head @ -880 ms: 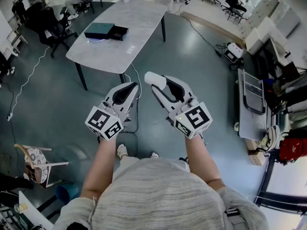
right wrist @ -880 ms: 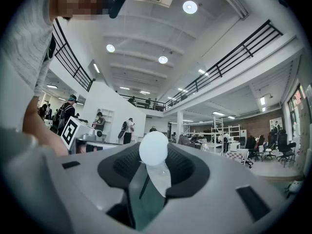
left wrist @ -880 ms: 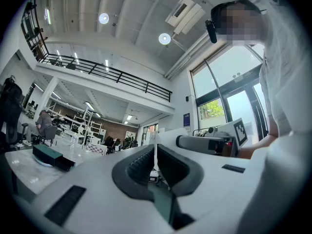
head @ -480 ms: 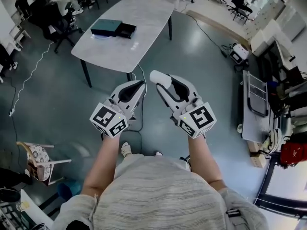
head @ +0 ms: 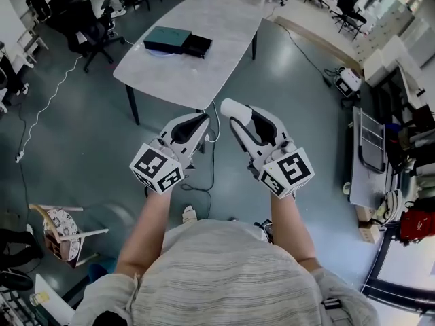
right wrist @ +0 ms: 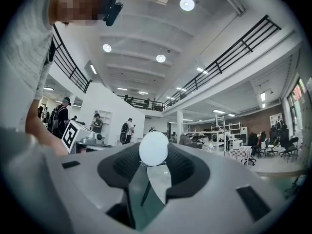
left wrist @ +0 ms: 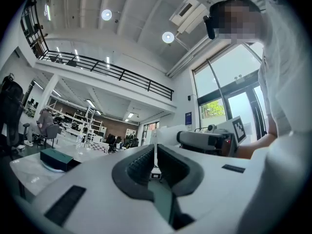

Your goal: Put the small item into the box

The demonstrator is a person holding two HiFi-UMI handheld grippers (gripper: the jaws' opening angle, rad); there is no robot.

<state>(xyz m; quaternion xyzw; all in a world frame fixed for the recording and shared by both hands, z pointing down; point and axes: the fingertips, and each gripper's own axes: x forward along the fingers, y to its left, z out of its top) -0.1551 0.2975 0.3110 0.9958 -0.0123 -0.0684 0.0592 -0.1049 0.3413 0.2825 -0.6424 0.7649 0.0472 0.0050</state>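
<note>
My right gripper [head: 236,109] is shut on a small round white item [head: 232,106], which sits between its tips; in the right gripper view the white item [right wrist: 153,148] fills the gap of the right gripper [right wrist: 153,156]. Beside it, my left gripper [head: 201,119] is held at the same height, its jaws shut with nothing in them; the left gripper view shows only a thin slit between the black pads [left wrist: 139,167]. A dark teal box [head: 178,41] with its drawer part pulled out lies on the white table [head: 204,60] well ahead of both grippers. The box [left wrist: 56,159] also shows at the left.
Black office chairs [head: 85,22] stand left of the table. Cables [head: 204,175] trail over the grey floor under my hands. A metal cart [head: 370,161] and stacked gear line the right side. A small patterned chair [head: 58,226] stands at lower left.
The table and box have slid lower and to the right in the head view, so they are nearer. Both grippers keep the same pose, the white item still held in the right one.
</note>
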